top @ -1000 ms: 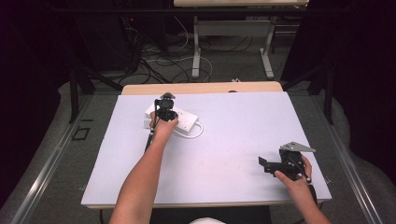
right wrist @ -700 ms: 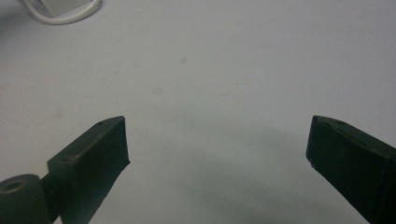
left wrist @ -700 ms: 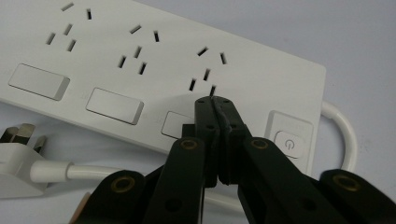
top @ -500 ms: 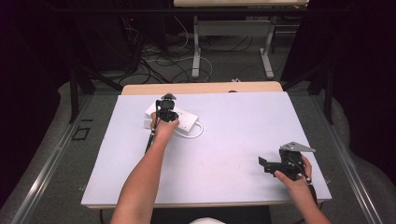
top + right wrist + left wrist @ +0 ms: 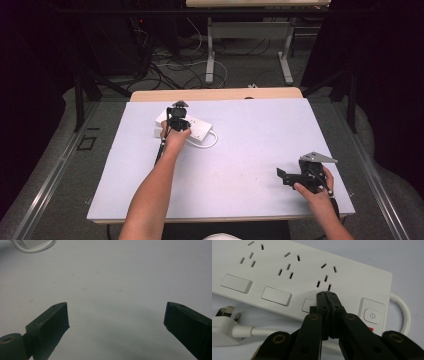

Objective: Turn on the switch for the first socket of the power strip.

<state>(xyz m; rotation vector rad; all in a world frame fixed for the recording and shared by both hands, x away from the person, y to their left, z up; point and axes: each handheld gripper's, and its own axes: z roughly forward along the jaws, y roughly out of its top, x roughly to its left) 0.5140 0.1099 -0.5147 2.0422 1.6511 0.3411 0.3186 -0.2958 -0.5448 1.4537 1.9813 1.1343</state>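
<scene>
A white power strip [image 5: 294, 272] with three socket groups and rocker switches lies on the table; in the high view the power strip [image 5: 197, 129] sits at the back left. My left gripper [image 5: 326, 293] is shut with nothing in it, tips pressed down over the third rocker switch [image 5: 308, 305]. A round power button [image 5: 372, 314] sits to their right. The strip's white plug [image 5: 223, 323] and cable [image 5: 402, 307] lie alongside. My right gripper [image 5: 116, 315] stands open over bare table, and in the high view the right gripper [image 5: 282, 176] is at the front right.
The white tabletop [image 5: 260, 135] has free room across its middle and right. A cable loop [image 5: 33, 248] shows at the top left of the right gripper view. Beyond the table's far edge stand desk legs [image 5: 210, 55] and tangled floor cables [image 5: 170, 65].
</scene>
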